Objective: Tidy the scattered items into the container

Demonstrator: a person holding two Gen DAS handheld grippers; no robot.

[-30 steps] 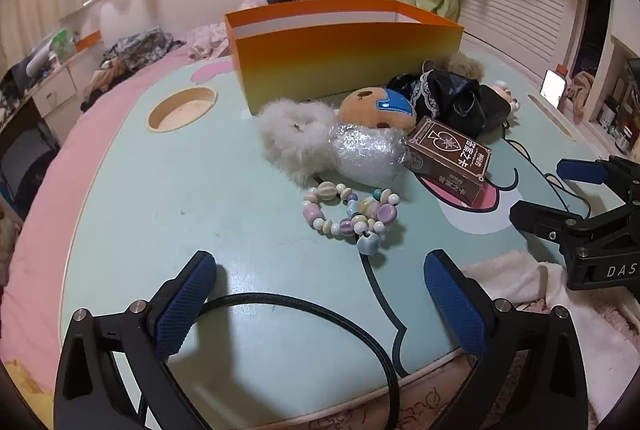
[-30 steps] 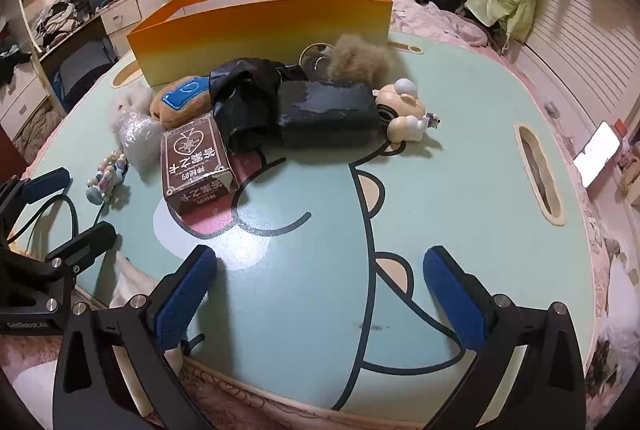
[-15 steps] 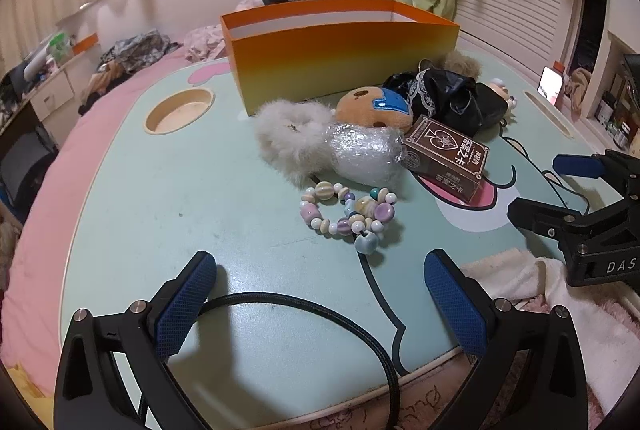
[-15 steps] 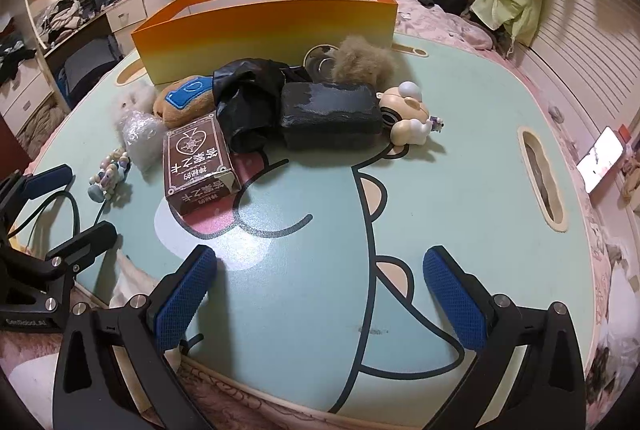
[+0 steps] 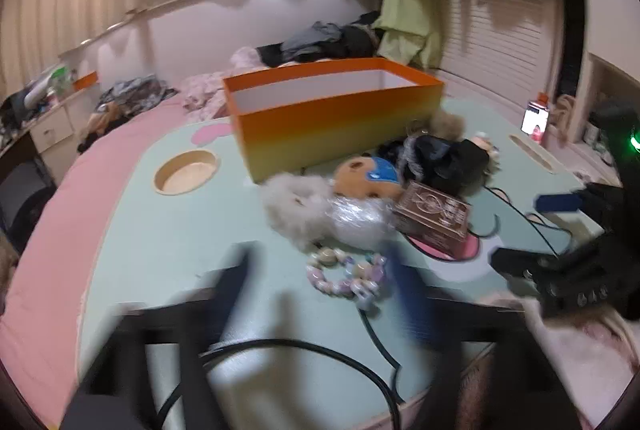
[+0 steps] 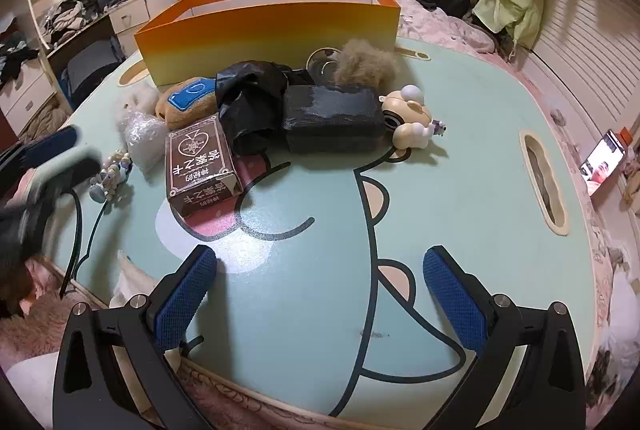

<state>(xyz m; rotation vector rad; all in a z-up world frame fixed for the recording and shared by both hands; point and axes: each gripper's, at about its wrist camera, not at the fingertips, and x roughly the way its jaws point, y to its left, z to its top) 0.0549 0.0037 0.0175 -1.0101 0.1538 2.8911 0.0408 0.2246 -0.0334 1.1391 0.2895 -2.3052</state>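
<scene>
**Left tool nearing bead bracelet; nothing boxed yet**

Cluttered bedroom, clothes heaped behind; work happens on a mint-green cartoon tabletop (image 6: pixel 460 133). Orange box (image 6: pixel 272 25), the container, stands open at the far side, and what shows of its inside looks empty.

Items lie in a tight cluster just in front of the box: white fluffy toy (image 5: pixel 296 201), clear crinkly packet (image 5: pixel 360 218), bear plush with blue patch (image 6: pixel 192 97), brown card box (image 6: pixel 200 165), crumpled black bag (image 6: pixel 248 101), black foam block (image 6: pixel 332 117), tan fur ball (image 6: pixel 368 63), cream figurine (image 6: pixel 408 121). Pastel bead bracelet (image 5: pixel 344 274) sits nearest the tabletop's front edge, apart from the card box.

Left tool (image 5: pixel 320 290): heavily motion-blurred, fingers spread either side of the bracelet, empty. Right tool (image 6: pixel 320 294): jaws wide apart, empty, hovering over bare tabletop well short of the pile.

Judgement: step in hand is picking up the bracelet. To do it well, straddle one side of the loop, not the whole ring, and close on the beads low to the surface. A black cable (image 5: pixel 304 346) trails under the left tool; keep it out of the jaws. Loose beads may swing on the lift, so carry it high over the box wall.
</scene>
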